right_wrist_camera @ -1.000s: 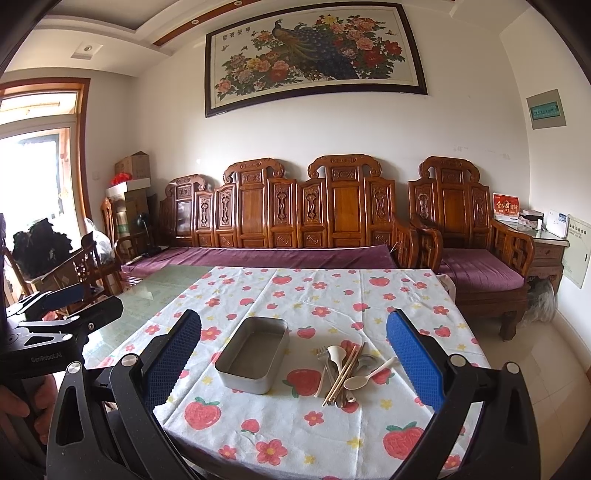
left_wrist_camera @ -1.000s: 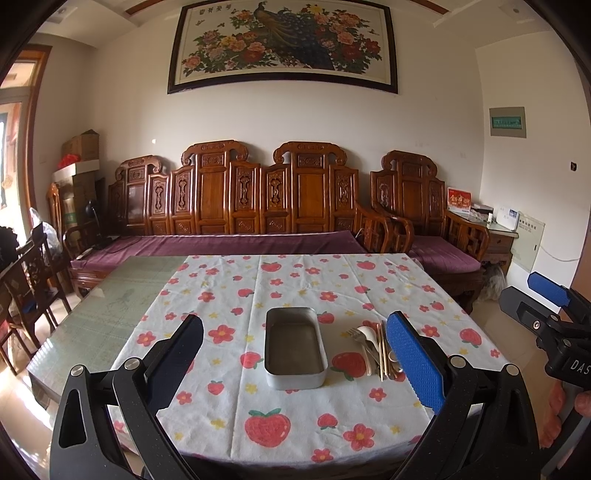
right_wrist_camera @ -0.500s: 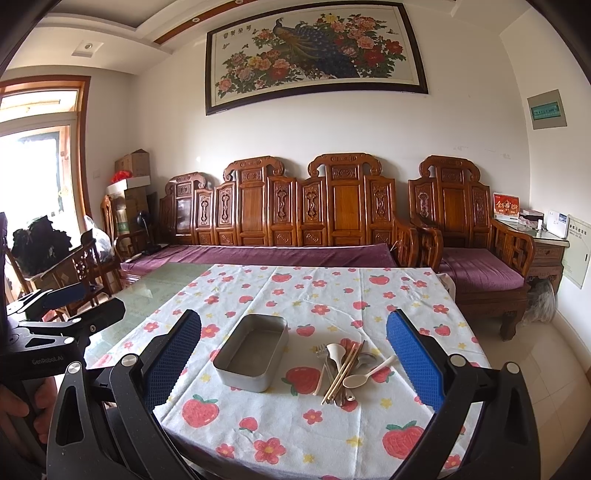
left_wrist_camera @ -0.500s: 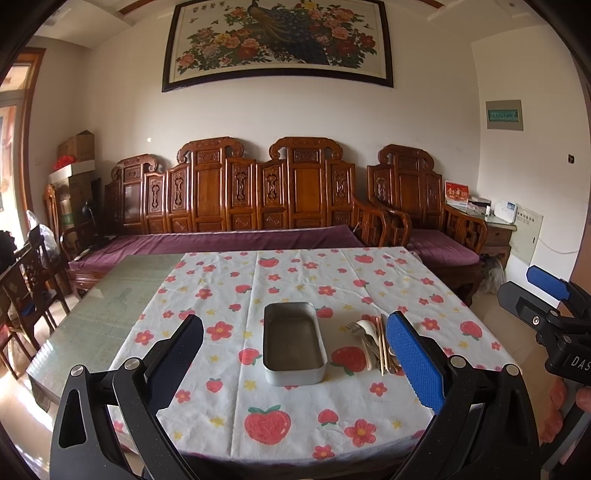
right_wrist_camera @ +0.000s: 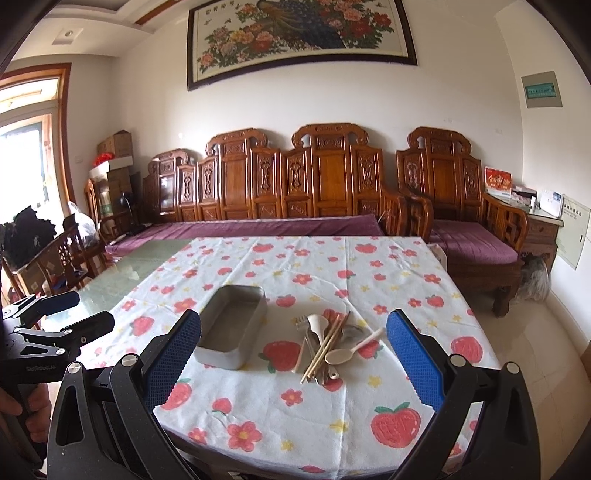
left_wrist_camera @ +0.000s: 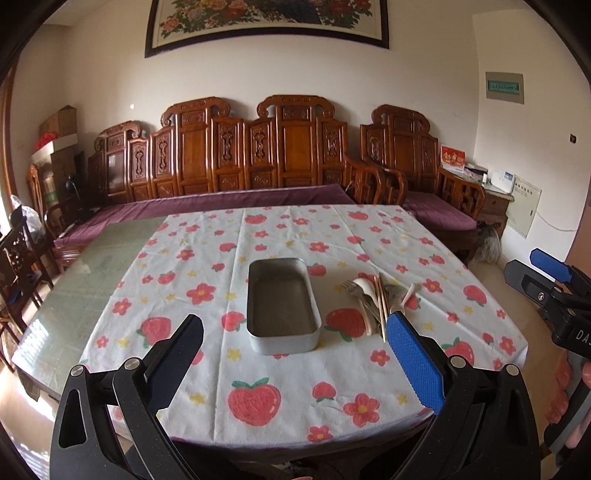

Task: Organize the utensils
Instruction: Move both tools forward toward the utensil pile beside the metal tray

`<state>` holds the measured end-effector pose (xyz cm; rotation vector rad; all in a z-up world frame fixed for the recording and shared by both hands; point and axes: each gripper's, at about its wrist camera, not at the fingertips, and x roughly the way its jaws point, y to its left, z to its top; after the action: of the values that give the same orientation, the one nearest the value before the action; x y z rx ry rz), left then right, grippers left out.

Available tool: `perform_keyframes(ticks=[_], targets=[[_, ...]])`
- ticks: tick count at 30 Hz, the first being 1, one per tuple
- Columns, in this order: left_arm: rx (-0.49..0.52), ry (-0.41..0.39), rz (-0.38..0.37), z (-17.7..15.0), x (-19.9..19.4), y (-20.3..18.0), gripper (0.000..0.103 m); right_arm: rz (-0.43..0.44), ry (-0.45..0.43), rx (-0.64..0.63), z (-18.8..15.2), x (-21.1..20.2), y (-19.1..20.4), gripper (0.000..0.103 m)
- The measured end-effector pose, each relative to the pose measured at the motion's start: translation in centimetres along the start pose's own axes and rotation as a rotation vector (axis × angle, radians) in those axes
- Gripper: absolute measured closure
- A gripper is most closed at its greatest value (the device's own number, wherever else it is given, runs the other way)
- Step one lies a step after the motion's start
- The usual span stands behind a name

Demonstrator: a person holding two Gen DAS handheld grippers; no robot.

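Left gripper (left_wrist_camera: 295, 354), nearest the camera in the left wrist view: jaws spread wide, holding nothing, poised above the near edge of the table (left_wrist_camera: 92, 280). Right gripper (right_wrist_camera: 293, 350), nearest in the right wrist view: jaws likewise wide and empty, above the same near edge. Each gripper also appears at the margin of the other's view, with the person's fingers (right_wrist_camera: 22, 410) around the left handle.

Landmark: metal tin (left_wrist_camera: 280, 302), a rectangular open-topped container lying on the strawberry-print tablecloth (left_wrist_camera: 258, 402), its long axis running away from the left camera; its interior holds nothing.

Just right of the tin, apart from it, lies the utensil pile (right_wrist_camera: 328, 343): a fork (right_wrist_camera: 303, 325), 2 pale spoons (right_wrist_camera: 343, 350), wooden chopsticks (right_wrist_camera: 325, 347) and some metal pieces beneath, overlapping one another. The exact count of pieces cannot be told.

Left of the tin, beyond the cloth's edge, the table's green glass surface is exposed. Behind the tin stands a carved wooden bench (left_wrist_camera: 258, 155) with purple cushions; above it hangs a framed floral painting (right_wrist_camera: 303, 33).
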<state>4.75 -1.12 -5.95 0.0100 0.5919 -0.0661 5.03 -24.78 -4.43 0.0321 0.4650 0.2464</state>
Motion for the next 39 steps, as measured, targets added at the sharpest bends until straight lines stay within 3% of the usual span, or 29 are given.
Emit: perform_keyframes(ticks=[14,17,24,32,39], targets=[[0.051,0.095,-0.067,-0.9,6.9,-1.2,0.007,0.024,0.181,-0.038,-2.8,7.8,-2.8,0.023],[0.086,0.113,-0.071,-0.8,8.5,-1.9,0.007,0.071,0.224,-0.026,-3.5,9.6,-4.1,0.030],[0.135,0.151,-0.124,-0.7,12.0,-4.1,0.007,0.050,0.298,-0.076,-5.3,13.3,-6.7,0.044],[0.211,0.244,-0.164,-2.6,17.6,-7.5,0.023,0.025,0.338,-0.027,-6.5,16.3,-10.0,0.047],[0.190,0.342,-0.250,-5.0,21.6,-9.5,0.035,0.009,0.395,0.004,-8.3,17.8,-11.0,0.047]])
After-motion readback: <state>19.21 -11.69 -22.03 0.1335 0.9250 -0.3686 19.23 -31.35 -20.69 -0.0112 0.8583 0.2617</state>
